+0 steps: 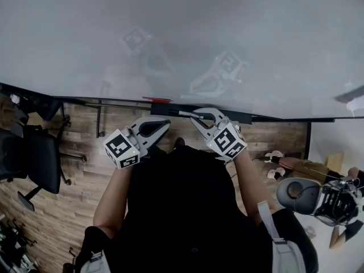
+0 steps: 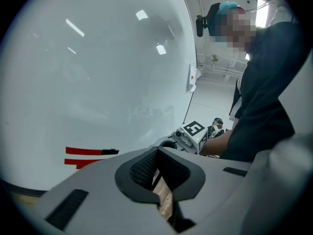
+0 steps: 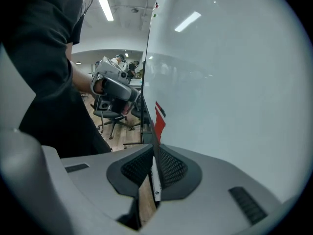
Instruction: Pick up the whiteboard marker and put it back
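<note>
A slim white whiteboard marker [image 3: 155,180] lies lengthwise between the jaws of my right gripper [image 3: 154,150], which is shut on it close to the whiteboard [image 3: 225,82]. In the head view the right gripper [image 1: 197,117] sits over the black tray [image 1: 227,116] under the whiteboard [image 1: 182,38], with the marker [image 1: 186,114] poking left from its tip. My left gripper [image 1: 165,123] hovers just to its left, shut and holding nothing. A red marker [image 1: 157,99] rests at the board's lower edge; the left gripper view shows the red marker [image 2: 90,152] with a black cap.
A black office chair [image 1: 34,158] stands on the wooden floor [image 1: 79,169] at the left. Grey equipment [image 1: 315,197] sits at the right. A person in dark clothing [image 2: 264,102] fills the right of the left gripper view.
</note>
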### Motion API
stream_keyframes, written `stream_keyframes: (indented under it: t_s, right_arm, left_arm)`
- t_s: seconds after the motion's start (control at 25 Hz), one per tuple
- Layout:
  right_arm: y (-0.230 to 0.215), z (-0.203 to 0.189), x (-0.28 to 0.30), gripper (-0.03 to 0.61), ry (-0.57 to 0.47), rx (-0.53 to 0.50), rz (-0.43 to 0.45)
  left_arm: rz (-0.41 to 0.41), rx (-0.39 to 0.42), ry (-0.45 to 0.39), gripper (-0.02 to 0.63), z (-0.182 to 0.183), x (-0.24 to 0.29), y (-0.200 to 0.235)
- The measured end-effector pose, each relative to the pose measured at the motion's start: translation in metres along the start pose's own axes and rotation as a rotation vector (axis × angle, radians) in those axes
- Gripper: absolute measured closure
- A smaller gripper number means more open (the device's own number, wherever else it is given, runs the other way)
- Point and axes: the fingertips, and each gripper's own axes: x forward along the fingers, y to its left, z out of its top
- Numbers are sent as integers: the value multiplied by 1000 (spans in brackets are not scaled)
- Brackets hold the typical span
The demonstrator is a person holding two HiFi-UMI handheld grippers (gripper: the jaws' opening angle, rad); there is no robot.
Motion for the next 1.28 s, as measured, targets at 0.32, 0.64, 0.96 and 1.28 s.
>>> stream_keyframes:
  t_s: [0.32, 0.64, 0.96, 1.28]
  right_arm:
    - [3, -12, 19, 497, 27, -5, 42]
    - [10, -23, 37, 495, 98, -17, 71]
    - [10, -40, 50, 495, 164, -33, 68]
    - [8, -47, 53, 495, 185, -11, 69]
  left_arm:
    - [35, -21, -7, 603, -5, -7, 0]
    - [20, -16, -1, 603, -10, -12, -6]
    - [6, -25, 2, 601, -13, -11, -7]
    - [-9, -35, 16, 603, -17, -6, -15]
